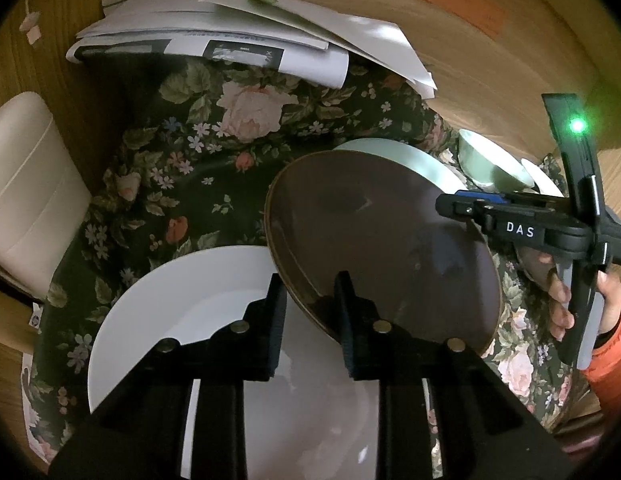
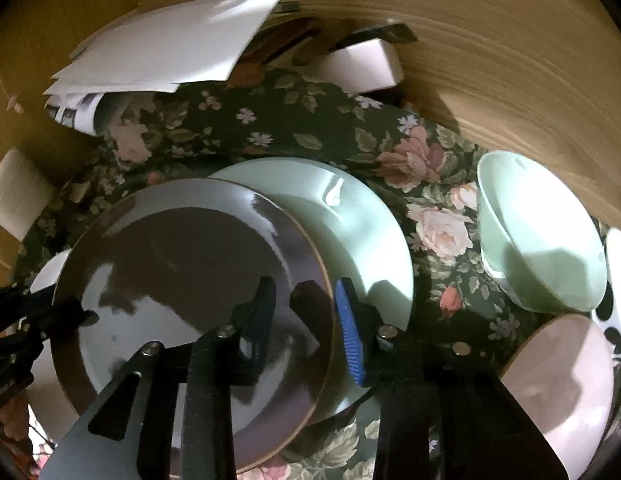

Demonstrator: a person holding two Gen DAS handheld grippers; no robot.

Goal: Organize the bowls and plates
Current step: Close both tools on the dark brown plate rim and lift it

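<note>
Flowery dark cloth (image 1: 214, 152) covers the surface, and light wood (image 2: 490, 64) shows behind it.

Closest in the left wrist view, the left tongs (image 1: 310, 320) have their two black fingers a little apart, one on each side of the near edge of a brown plate (image 1: 374, 248). The plate edge sits between the fingers and looks pinched, and the plate is tipped up. Right under these tongs lies a white plate (image 1: 174, 304), flat on the cloth. The brown plate's low edge hangs over the white plate's rim.

In the right wrist view, the right tongs (image 2: 306, 320) have the other edge of the same brown plate (image 2: 182, 264) between a black finger and a blue one. The fingers stand partly open, and I cannot tell if they press the plate. In the left wrist view these tongs (image 1: 454, 204) reach in from the right, held by a hand (image 1: 578, 300) in an orange sleeve.

Behind the brown plate lies a pale green plate (image 2: 350, 216), partly hidden by it. To the right is a pale green bowl (image 2: 542, 240), tipped to one side. Near it, at the low right, sits a pink bowl (image 2: 566, 380).

Farther back, a pile of white papers (image 1: 238, 32) rests at the far edge of the cloth. A cream chair (image 1: 26, 192) stands off to the left.
</note>
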